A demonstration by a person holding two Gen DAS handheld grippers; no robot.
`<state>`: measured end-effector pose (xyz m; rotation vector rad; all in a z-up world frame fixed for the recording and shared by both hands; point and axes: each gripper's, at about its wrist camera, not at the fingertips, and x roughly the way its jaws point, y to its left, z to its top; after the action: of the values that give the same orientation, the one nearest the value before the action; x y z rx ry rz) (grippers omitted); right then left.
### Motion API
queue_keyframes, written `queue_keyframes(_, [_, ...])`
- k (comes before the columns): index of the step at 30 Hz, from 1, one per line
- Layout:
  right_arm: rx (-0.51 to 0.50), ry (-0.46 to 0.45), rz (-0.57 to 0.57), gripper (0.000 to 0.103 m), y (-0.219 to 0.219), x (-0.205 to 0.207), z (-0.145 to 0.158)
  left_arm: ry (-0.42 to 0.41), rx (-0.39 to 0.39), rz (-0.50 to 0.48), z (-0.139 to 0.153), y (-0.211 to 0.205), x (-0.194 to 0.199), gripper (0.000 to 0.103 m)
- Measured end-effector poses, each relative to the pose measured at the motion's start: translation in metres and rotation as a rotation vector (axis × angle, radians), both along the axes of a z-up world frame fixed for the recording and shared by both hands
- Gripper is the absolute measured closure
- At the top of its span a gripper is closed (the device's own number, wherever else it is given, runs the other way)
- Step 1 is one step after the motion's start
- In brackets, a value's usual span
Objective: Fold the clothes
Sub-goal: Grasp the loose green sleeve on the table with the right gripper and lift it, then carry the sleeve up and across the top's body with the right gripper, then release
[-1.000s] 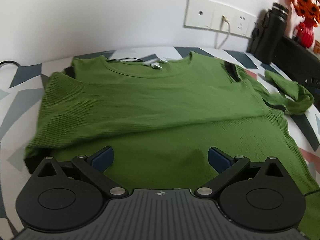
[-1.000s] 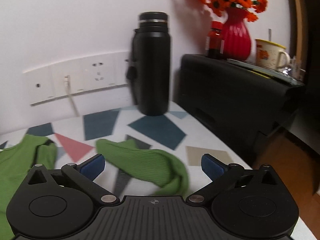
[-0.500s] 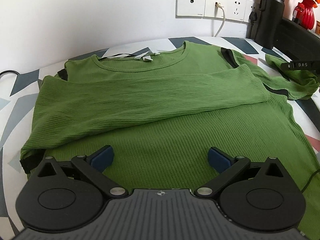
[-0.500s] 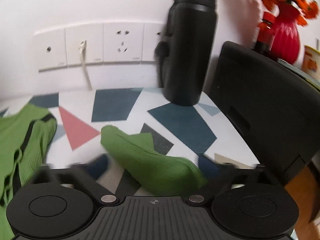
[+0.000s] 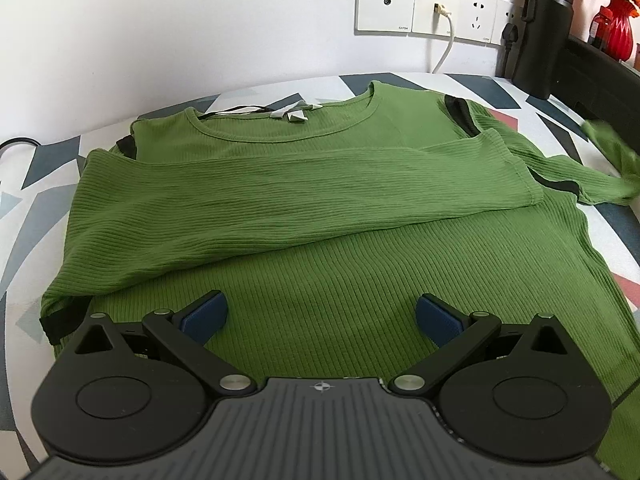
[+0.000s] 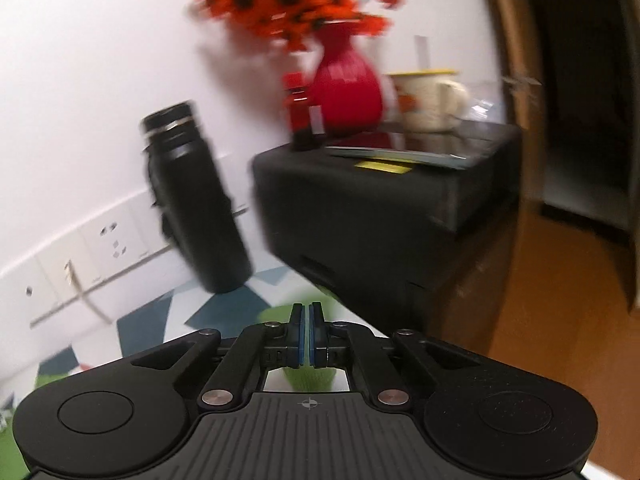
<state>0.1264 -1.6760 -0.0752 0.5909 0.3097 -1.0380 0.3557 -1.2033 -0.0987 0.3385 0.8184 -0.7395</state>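
Your right gripper (image 6: pixel 308 334) pinches the ribbed green sweater's (image 5: pixel 340 216) sleeve for folding; your left gripper (image 5: pixel 320 316) hovers wide, empty.

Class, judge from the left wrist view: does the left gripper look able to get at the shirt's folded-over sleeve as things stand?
Probably yes. The left gripper hangs open over the green shirt, and the folded sleeve lies just ahead with nothing lying on it.

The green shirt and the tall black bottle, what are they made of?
The green shirt looks like soft ribbed knit cloth: fine lines run across it and it folds limply. The black bottle looks like metal or hard plastic with a matte dark coat and a shiny ring near its cap; which one, I cannot tell.
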Motion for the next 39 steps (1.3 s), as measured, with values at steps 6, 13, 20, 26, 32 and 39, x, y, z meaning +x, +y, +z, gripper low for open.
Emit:
queue_keyframes(6, [0.242,-0.107,-0.052,0.077,0.004,-0.038,-0.044,-0.008,-0.006,-0.006,0.0,0.001,-0.001,0.0])
queue_keyframes(13, [0.3,-0.161,0.015,0.064,-0.023,-0.009,-0.066,-0.009,-0.001,-0.007,0.0,0.0,0.0,0.0])
queue_keyframes(20, [0.358,-0.252,-0.082,0.098,-0.012,-0.021,-0.067,-0.005,0.003,-0.024,0.0,0.0,0.002,0.0])
queue_keyframes(26, [0.516,-0.291,-0.044,0.094,0.05,-0.071,-0.083,0.001,0.007,-0.081,0.001,0.002,0.007,0.0])
queue_keyframes(32, [0.53,-0.385,-0.099,0.067,0.062,-0.111,-0.087,-0.006,0.001,-0.09,0.0,0.002,0.006,0.0])
queue_keyframes(39, [0.518,-0.498,-0.236,0.066,0.026,-0.131,-0.092,-0.008,0.0,-0.091,0.0,0.002,0.005,0.0])
